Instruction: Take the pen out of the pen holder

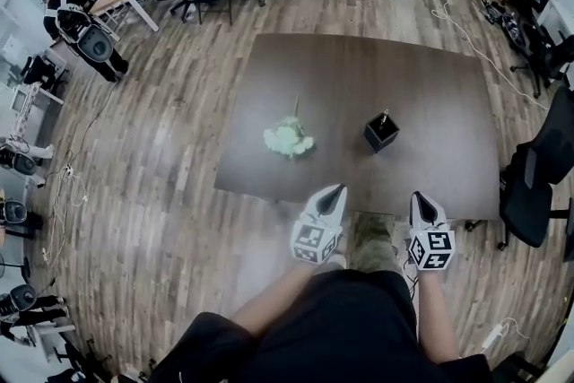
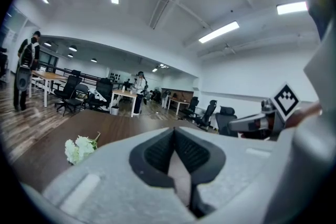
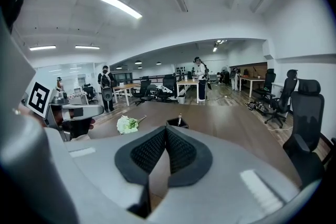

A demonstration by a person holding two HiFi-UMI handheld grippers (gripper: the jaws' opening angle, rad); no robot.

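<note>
Grey left claw (image 2: 174, 129), right claw (image 3: 166, 128) (closed)

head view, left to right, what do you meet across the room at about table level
standing person -> white flowers -> pen holder with the pen in it -> black office chair

On the table (image 1: 430, 85) I see the pen (image 1: 384, 116) in the pen holder (image 1: 381, 134), flowers (image 1: 288, 139) lying to its left. My left gripper (image 1: 334, 191) and right gripper (image 1: 420, 197) hang side by side at the near edge.
</note>
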